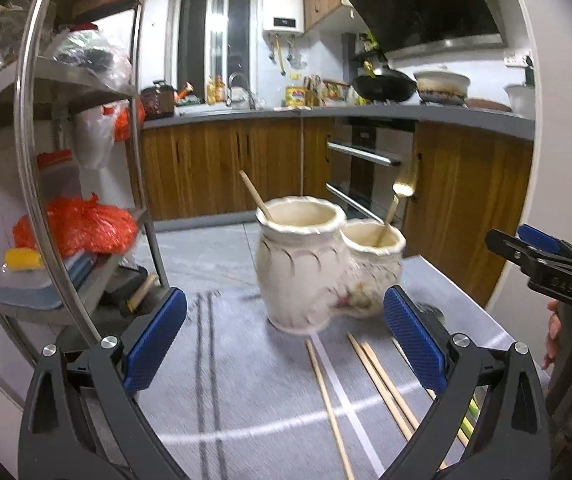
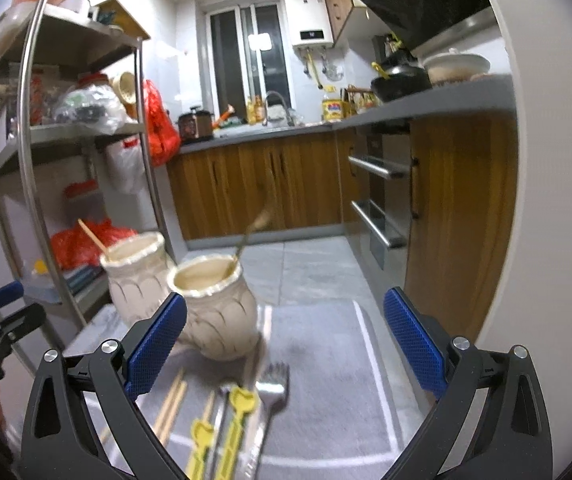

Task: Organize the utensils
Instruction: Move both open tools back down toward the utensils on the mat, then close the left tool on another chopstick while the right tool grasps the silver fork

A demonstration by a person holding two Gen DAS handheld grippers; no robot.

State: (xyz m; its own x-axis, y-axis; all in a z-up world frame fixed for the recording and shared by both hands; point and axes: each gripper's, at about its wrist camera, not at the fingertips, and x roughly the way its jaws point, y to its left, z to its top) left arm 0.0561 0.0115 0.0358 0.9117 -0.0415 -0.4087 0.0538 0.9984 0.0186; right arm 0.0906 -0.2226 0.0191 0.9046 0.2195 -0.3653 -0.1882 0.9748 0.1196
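Currently, my notes:
Left gripper (image 1: 286,344): wide, empty.
Right gripper (image 2: 286,344): wide, empty.
Jars (image 1: 299,264): touching, one utensil each.
Chopsticks (image 1: 381,388): loose on mat (image 1: 246,380).

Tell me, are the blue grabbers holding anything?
No. The left gripper and right gripper are both open and empty; the chopsticks lie on the mat.

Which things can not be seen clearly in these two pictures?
- Gold spoon: motion-blurred in the right wrist view.
- Yellow utensils: cut off by the bottom edge, right wrist view.
- Chopsticks: lower ends leave the left wrist view.
- Right jar: its painted pattern is blurred, left wrist view.
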